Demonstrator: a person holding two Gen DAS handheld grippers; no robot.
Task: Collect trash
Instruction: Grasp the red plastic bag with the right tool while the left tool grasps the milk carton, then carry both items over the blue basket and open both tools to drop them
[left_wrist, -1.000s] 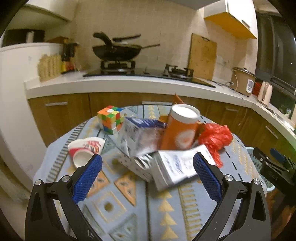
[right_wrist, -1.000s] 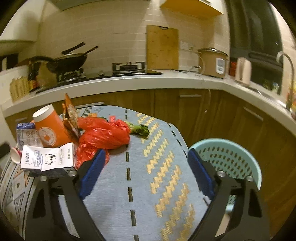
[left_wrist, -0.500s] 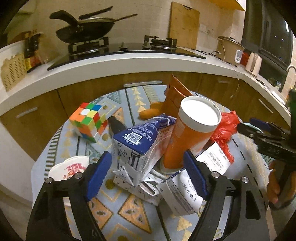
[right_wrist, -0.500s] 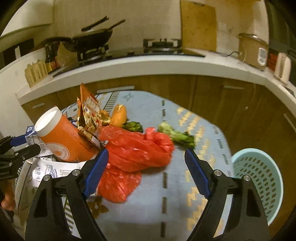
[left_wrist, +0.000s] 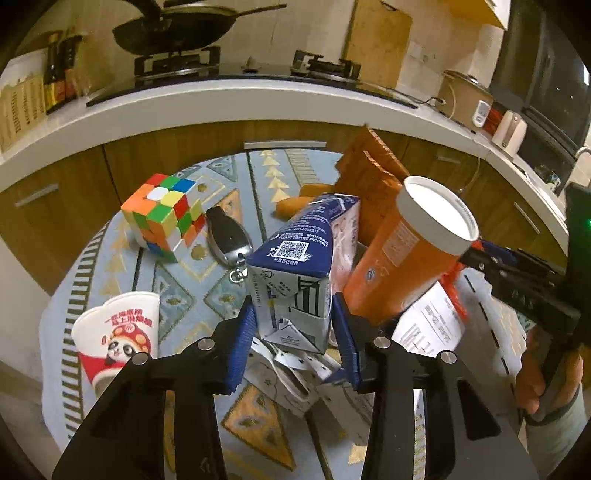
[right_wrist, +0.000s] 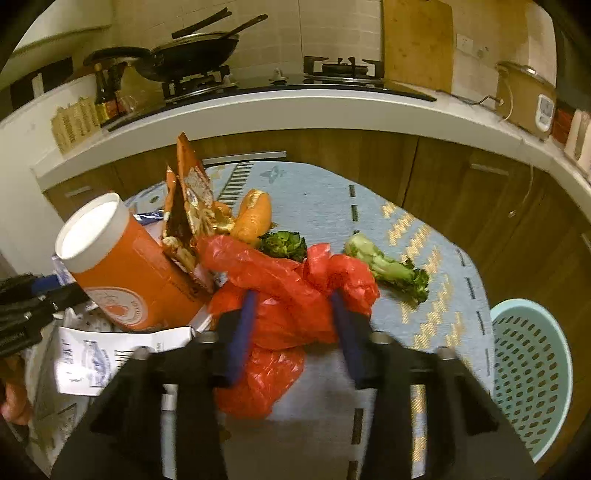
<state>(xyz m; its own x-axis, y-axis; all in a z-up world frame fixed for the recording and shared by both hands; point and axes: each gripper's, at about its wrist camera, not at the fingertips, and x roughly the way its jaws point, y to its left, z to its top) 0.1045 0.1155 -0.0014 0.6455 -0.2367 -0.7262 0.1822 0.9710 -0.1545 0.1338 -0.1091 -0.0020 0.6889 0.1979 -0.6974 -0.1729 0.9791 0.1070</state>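
Btwn left tool (left_wrist: 293, 332) pads: milk carton (left_wrist: 295, 273), gripped; right tool (right_wrist: 293, 317) just closed, clamping red bag (right_wrist: 284, 288).

Worktop (right_wrist: 317, 199): round, covered by a blue patterned cloth.
Laid on it: puzzle cube (left_wrist: 162, 216), paper cup (left_wrist: 118, 343), key fob (left_wrist: 227, 236), broccoli (right_wrist: 391, 269), red bag (right_wrist: 280, 295).

Home kitchen: gas hob (right_wrist: 343, 72) with wok (left_wrist: 177, 27), rice cooker (left_wrist: 467, 98), wooden cupboards (right_wrist: 369, 147) (white worktop above).
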